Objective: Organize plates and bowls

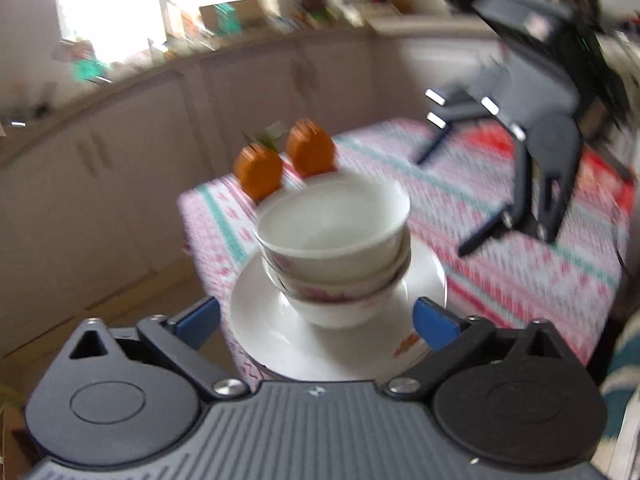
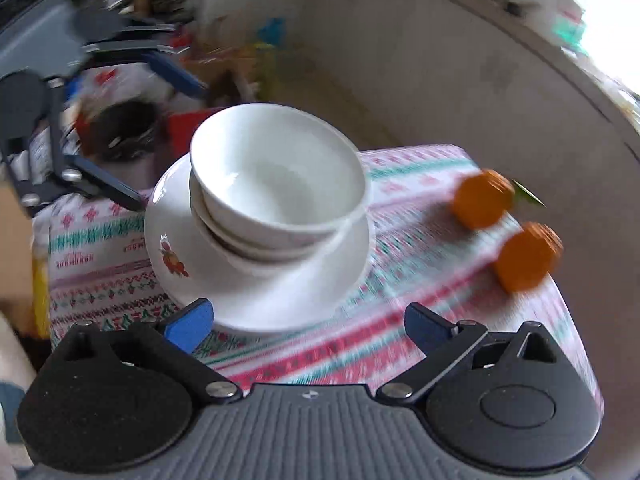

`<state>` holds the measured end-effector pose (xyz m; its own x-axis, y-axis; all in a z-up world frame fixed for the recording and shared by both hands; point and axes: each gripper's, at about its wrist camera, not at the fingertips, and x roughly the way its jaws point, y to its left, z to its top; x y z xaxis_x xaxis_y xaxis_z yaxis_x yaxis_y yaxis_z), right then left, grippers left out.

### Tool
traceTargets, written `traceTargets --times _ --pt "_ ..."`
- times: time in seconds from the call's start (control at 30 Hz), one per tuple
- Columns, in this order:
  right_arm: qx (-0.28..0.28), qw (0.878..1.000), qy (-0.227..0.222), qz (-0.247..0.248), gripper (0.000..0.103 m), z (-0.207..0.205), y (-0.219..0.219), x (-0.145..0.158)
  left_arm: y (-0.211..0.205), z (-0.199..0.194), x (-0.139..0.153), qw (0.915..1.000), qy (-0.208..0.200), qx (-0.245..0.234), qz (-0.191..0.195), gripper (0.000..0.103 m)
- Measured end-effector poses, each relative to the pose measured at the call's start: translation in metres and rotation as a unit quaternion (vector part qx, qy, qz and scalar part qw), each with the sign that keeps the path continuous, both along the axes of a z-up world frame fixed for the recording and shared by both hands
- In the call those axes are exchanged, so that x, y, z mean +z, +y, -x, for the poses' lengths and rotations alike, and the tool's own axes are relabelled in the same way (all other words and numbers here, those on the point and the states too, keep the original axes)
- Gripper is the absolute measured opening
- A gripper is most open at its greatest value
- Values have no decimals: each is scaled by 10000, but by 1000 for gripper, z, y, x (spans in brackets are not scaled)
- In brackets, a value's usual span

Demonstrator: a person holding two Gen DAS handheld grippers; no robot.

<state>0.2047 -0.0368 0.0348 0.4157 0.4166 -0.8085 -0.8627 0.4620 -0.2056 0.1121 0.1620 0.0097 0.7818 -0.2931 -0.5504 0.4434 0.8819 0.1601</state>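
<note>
Three white bowls (image 1: 332, 240) are nested in a stack on a white plate (image 1: 272, 332) with a floral mark, on a patterned tablecloth. The stack (image 2: 276, 184) and plate (image 2: 256, 296) also show in the right wrist view. My left gripper (image 1: 316, 320) is open and empty, its blue fingertips (image 1: 200, 320) on either side of the plate's near rim. My right gripper (image 2: 308, 324) is open and empty, just short of the plate. The right gripper also shows in the left wrist view (image 1: 500, 200), above the table at the right.
Two orange blocks (image 1: 288, 160) stand at the table's far edge, behind the bowls; they also show in the right wrist view (image 2: 504, 228). The tablecloth (image 1: 520, 272) covers a small table. White cabinets (image 1: 120, 152) line the wall beyond. Clutter lies at the left in the right wrist view (image 2: 120, 132).
</note>
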Motion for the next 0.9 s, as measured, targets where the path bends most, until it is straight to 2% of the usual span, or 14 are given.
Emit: traceTargets --times 0.07,0.13,0.27,0.4,0.5,0.53,0.67,0.9 --pt "-566 9980 -78 -253 103 14 -12 7 -7 20 8 9980 -467 399 126 103" --pt "-1229 9909 -184 -523 103 28 -23 14 -17 32 13 9946 -708 690 304 103" --pt "-2508 9636 -310 -869 103 52 -41 16 -37 47 14 9891 -544 1077 840 103" --pt "-3270 9365 -353 -1217 103 84 -56 18 -57 53 18 9755 -318 1928 1007 103" --pt "-3420 9285 -401 -1388 103 106 -60 23 -62 59 22 9593 2 2440 1420 103" --pt "-3442 9274 -427 -1402 103 111 -61 25 -64 62 22 9560 77 2548 1453 103" --pt "-3537 9219 -667 -1433 103 126 -63 29 -75 73 27 9514 2 2770 1349 102" --pt "-3590 9173 -860 -1495 103 131 -67 32 -84 83 32 9509 -65 2861 1178 102"
